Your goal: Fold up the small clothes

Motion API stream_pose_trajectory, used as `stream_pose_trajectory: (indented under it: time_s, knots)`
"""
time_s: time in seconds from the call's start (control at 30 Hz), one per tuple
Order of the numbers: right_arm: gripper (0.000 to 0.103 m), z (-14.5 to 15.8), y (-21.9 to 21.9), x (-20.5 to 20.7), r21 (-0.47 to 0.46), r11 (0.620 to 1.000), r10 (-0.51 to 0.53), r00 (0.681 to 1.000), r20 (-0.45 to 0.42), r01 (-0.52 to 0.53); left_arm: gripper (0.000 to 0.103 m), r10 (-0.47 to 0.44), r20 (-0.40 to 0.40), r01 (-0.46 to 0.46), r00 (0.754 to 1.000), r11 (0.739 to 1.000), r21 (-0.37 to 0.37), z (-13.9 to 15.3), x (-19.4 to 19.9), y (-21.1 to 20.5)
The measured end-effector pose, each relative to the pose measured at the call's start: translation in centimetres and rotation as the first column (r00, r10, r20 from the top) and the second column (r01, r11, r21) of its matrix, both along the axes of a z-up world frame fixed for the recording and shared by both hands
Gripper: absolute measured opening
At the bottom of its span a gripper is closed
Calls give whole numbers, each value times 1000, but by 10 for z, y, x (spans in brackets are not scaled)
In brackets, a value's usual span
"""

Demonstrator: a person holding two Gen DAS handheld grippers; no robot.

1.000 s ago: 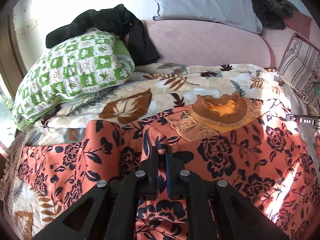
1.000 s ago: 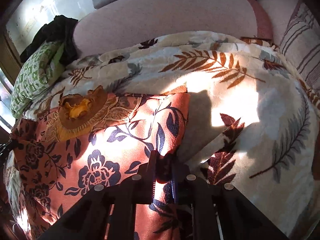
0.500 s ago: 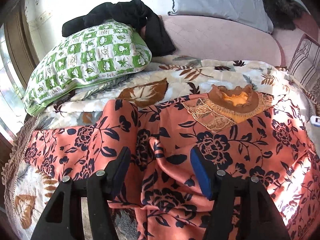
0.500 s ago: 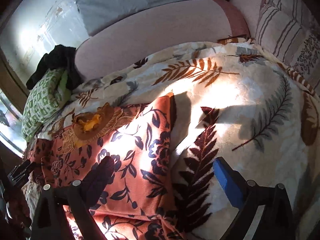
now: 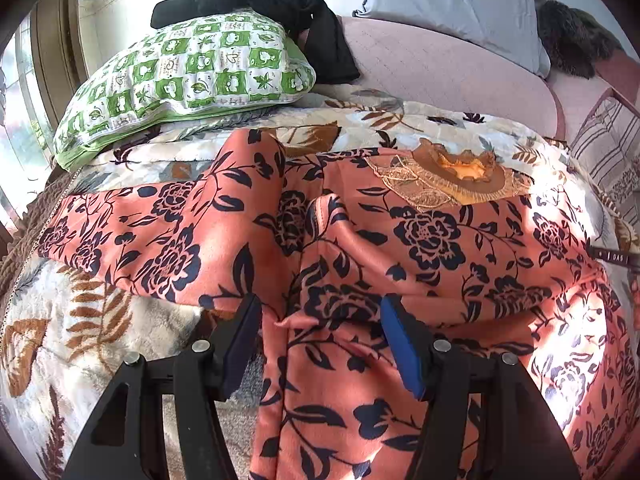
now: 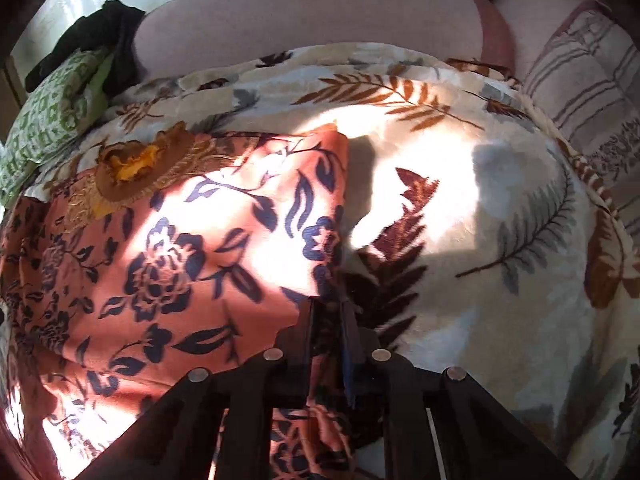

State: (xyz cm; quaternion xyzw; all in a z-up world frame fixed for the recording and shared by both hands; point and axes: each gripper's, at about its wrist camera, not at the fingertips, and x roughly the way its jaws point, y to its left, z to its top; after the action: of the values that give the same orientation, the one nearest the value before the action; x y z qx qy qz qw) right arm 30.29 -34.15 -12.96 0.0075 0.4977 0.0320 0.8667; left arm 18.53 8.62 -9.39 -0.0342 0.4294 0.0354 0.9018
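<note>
Garment: orange floral dress (image 5: 420,240), dark blue flower print, spread flat on the bed over the leaf-print blanket (image 5: 92,320); also seen from the right wrist (image 6: 180,260).
Neckline: brown-and-gold embroidered collar (image 5: 460,176) at the far edge of the dress, lying open toward the pink mattress.
Sleeve: one sleeve (image 5: 132,236) stretched out flat to the left side of the left wrist view.
Surface folds: a raised ridge of cloth (image 5: 320,216) runs down the middle of the dress toward the left claw.
Left claw (image 5: 320,340): jaws apart, one blue pad on either side of a fold of the dress, pads not pressing on it; low over the near hem.
Right claw (image 6: 328,320): jaws have just been closing and now stand pinched together on the right-hand edge of the dress, cloth caught between the pads.
Right edge of dress: straight side seam (image 6: 340,200) lying against bare blanket, in strong sunlight.
Blanket: cream plush with brown and grey fern leaves (image 6: 500,240), covering the near part of the bed.
Pillow, green: green-and-white checked pillow (image 5: 188,76) at the far left, resting on the blanket.
Dark clothing: black garment (image 5: 280,12) heaped on top of and behind the green pillow.
Pillow, grey: pale grey pillow (image 5: 452,4) at the head of the bed.
Cushion: striped cushion (image 6: 592,92) at the right side.
</note>
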Motion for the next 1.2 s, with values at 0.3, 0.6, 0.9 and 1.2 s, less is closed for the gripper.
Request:
stream_pose_trajectory:
  time_s: [0.3,0.6,0.9,1.2]
  knots:
    - [95,34,-18,5,177,984,-21,996,87,5,63,-15,21,15,1000,999,34,8,31,-4]
    - [12,6,29,88,95,992,88,995,-46,-83,63,-40,-17,41,999,996,81,-12,23,-8]
    - [26,-2,5,75,113,991,-69,998,8,67,63,-21,-156,36,988,995,93,-42,49,-10]
    - [84,68,38,-12,404,900,118,983,141,-166,55,2,-218,29,976,989,142,-44,41,-10]
